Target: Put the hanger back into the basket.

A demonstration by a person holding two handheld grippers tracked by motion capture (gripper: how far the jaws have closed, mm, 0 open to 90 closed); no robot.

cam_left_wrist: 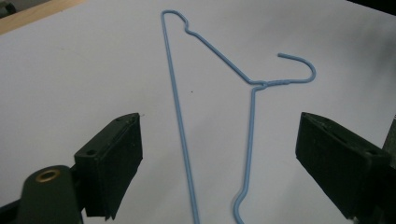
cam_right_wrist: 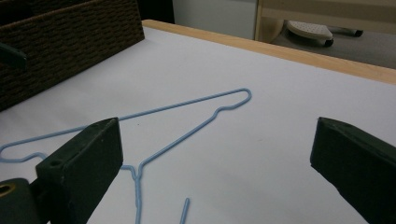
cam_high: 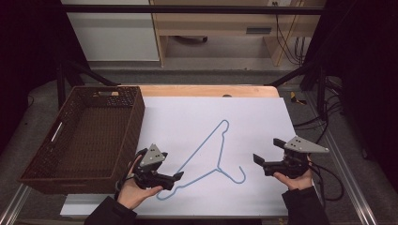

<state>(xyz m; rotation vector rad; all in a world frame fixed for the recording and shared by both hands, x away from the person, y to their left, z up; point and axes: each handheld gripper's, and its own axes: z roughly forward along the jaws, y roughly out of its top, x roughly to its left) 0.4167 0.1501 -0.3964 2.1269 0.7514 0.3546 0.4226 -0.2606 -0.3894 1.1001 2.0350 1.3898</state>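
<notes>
Left tool [cam_high: 177,177] sits low at the near left of the desk [cam_high: 263,122], its jaws spread wide and pinching nothing. No pad touches the hanger [cam_high: 206,157], a blue wire one lying flat on the white sheet. In the left tool's view the hanger [cam_left_wrist: 212,93] stretches away between the jaws: its long straight bar and one bent shoulder run up the middle of the gap, and the hook curls off to the right, farther out. In the high view the tool's tips sit just beside the hanger's near left corner. Right tool [cam_high: 265,152] is held at the near right, apart from the hanger, jaws also spread and gripping nothing. In its view the hanger [cam_right_wrist: 187,116] lies ahead and to the left, the twisted neck just beside the left jaw and the hook's tip low between the jaws. Left of the sheet stands a brown wicker basket [cam_high: 136,122].
</notes>
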